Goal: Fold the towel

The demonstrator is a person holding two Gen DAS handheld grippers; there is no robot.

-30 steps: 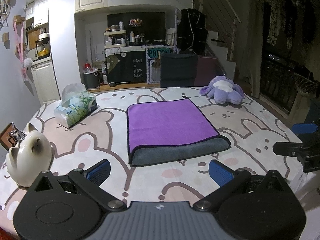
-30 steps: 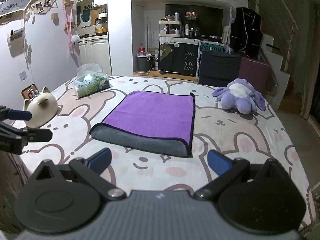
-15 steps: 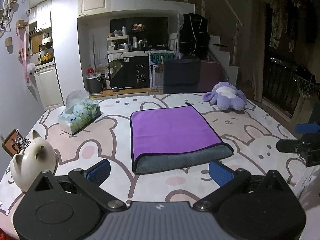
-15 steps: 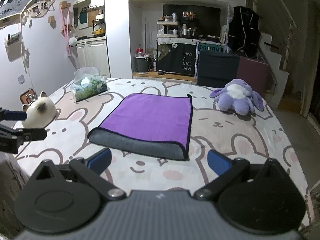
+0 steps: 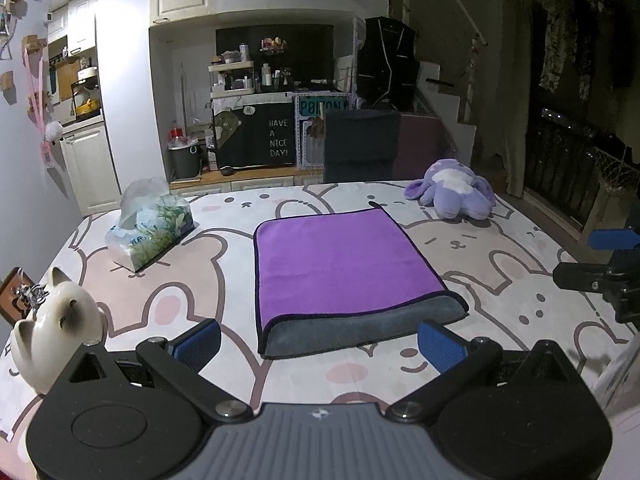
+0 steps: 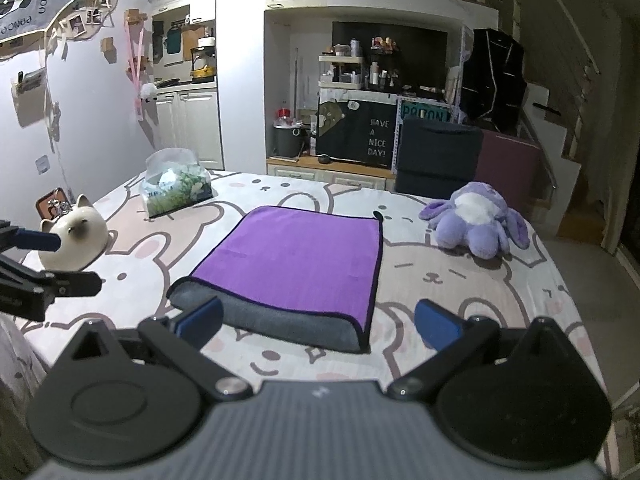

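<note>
Across the last second both grippers have pulled back and up from the table, so the views take in more of the room and the purple microfibre towel with its grey underside (image 5: 344,268) sits a bit farther off. It's lying flat in the middle of the tabletop, already doubled over, with the rounded grey fold facing the grippers, so I'd say the folding is pretty much done, or at least this fold is, and the hands are just backing away. The left gripper (image 5: 320,342) has its blue-padded jaws spread wide with nothing between them, and the right gripper (image 6: 318,326) is the same, wide and empty, both well short of the towel. The surface is a white and pink cartoon-bunny tablecloth (image 5: 500,264). On it, a purple plush toy (image 6: 478,226) sits off at the far right, a floral tissue pack (image 5: 150,232) at the far left, and a cream ceramic cat figurine (image 5: 54,322) by the near left edge. Behind is a dim kitchen with white cabinets and a staircase.
</note>
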